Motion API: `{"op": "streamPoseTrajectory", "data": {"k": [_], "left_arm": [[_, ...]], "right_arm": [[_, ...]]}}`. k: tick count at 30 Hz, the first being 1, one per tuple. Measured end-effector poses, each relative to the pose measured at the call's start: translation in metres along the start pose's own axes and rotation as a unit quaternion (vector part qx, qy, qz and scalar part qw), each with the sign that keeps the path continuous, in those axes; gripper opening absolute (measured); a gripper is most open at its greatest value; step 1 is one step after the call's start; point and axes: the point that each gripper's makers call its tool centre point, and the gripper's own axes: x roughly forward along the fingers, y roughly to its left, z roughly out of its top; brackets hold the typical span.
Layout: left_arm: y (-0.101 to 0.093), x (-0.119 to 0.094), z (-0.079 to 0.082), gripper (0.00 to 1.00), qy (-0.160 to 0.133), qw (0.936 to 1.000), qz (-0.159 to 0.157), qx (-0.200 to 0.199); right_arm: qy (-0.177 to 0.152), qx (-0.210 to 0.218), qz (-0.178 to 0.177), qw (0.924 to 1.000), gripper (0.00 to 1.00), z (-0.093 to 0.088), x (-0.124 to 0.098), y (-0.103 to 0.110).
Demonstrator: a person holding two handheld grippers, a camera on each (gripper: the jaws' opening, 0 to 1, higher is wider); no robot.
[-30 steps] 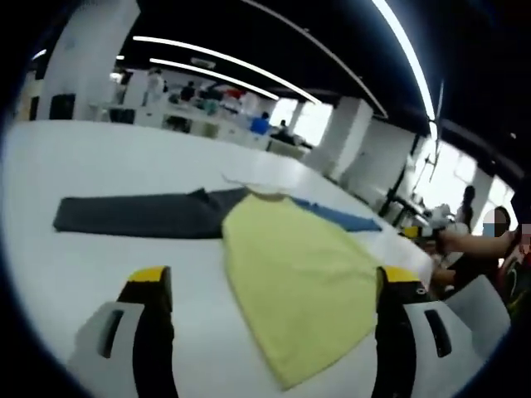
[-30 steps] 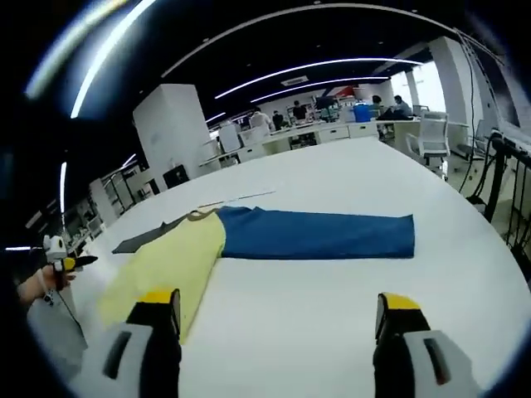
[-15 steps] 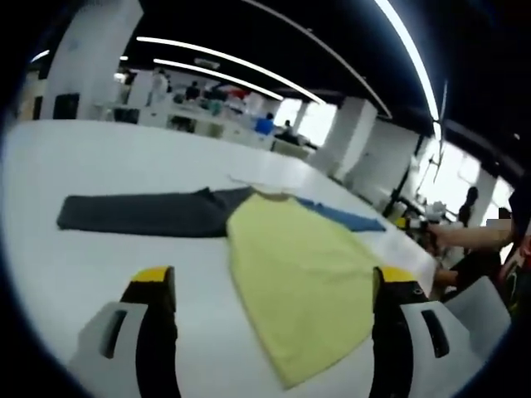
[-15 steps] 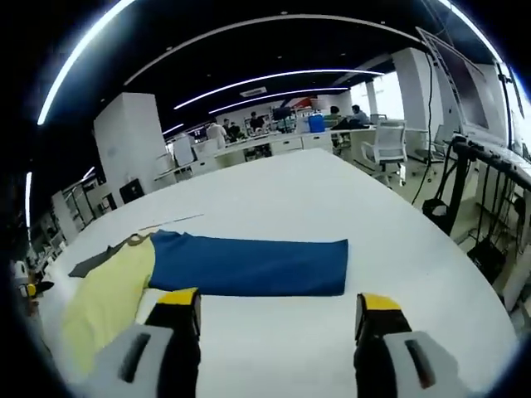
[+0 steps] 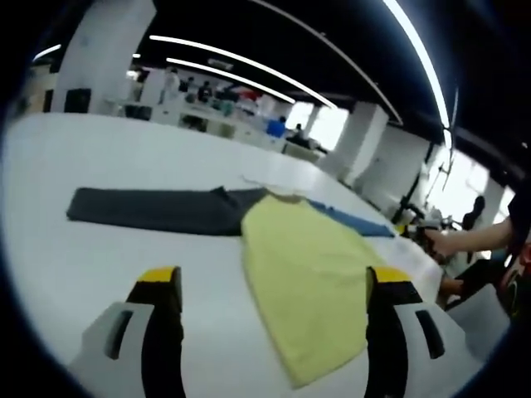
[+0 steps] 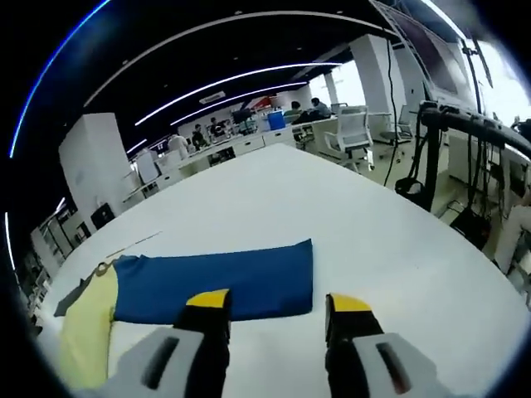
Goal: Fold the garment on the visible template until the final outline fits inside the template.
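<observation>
The garment (image 5: 311, 282) is spread flat on the white table (image 5: 50, 249), pretty much unfolded: yellow body in the middle, a dark grey sleeve (image 5: 153, 210) stretched out one way and a blue sleeve (image 6: 217, 283) stretched out the other. It looks like thin, soft knit, so it's probably light and floppy and will likely sag and drag along the table instead of keeping any shape when lifted. No template outline can be made out from here.

The best places to grab are judged to be the sleeve ends, pinched right at the cuff edge so the fold goes over cleanly.

The right gripper (image 6: 275, 305) is seen just short of the blue sleeve's cuff end, jaws apart and empty. The left gripper (image 5: 271, 286) is held above the yellow hem, jaws spread wide, nothing held.
</observation>
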Motion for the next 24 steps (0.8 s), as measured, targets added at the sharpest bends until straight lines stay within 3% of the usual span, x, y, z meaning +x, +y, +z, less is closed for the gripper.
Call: {"op": "streamPoseTrajectory", "data": {"k": [4, 11, 15, 24], "left_arm": [[0.001, 0.000, -0.002, 0.87, 0.003, 1.0000, 0.002, 0.000], [0.002, 0.002, -0.007, 0.86, 0.012, 0.9999, 0.003, -0.002], [0.003, 0.002, -0.008, 0.86, 0.014, 0.9999, 0.004, -0.003], [0.003, 0.003, -0.010, 0.85, 0.018, 0.9998, 0.004, -0.005]], "right_arm": [[0.011, 0.015, 0.004, 0.9998, 0.34, -0.004, 0.004, 0.001], [0.014, 0.015, -0.018, 0.9996, 0.23, -0.006, 0.014, -0.009], [0.018, 0.014, -0.024, 0.9995, 0.08, -0.008, 0.018, -0.009], [0.007, 0.001, -0.036, 0.9993, 0.00, 0.001, 0.015, -0.012]]}}
